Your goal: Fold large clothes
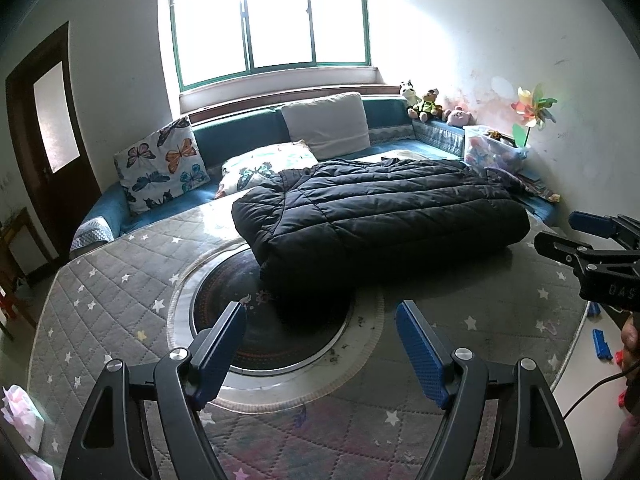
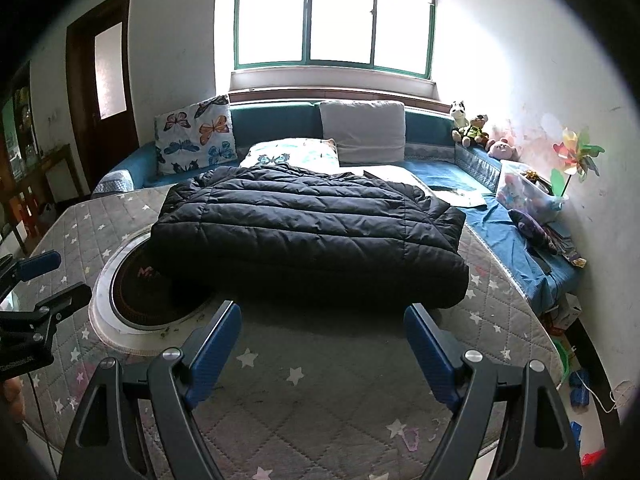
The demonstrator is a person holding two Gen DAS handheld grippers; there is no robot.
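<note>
Filling the far end of the room, you have a teal sofa point(image 2: 440, 168) under the window, and in front of it the round tabletop point(image 2: 320, 360) in its grey star-printed quilted cover, with a dark circular inset point(image 1: 260, 320) near the middle. On that tabletop lies the black puffer jacket point(image 2: 304, 232), already doubled into a thick rectangular bundle. Its long axis runs left to right across your view, and its near edge hangs partly over the inset.

Both of your tools are held back from it, over the bare cover on your side. Your left tool point(image 1: 320, 328) has its blue pads spread wide with nothing between them, and the jacket lies ahead of it and off to the right. Your right tool point(image 2: 322, 328) is likewise spread wide and empty, and it looks straight at the middle of the near edge, just short of the fabric.

By these views your right tool is the nearer one. The bundle looks close to finished. If another fold is wanted, you would likely take the two short ends, so your left tool has further to go.
</note>
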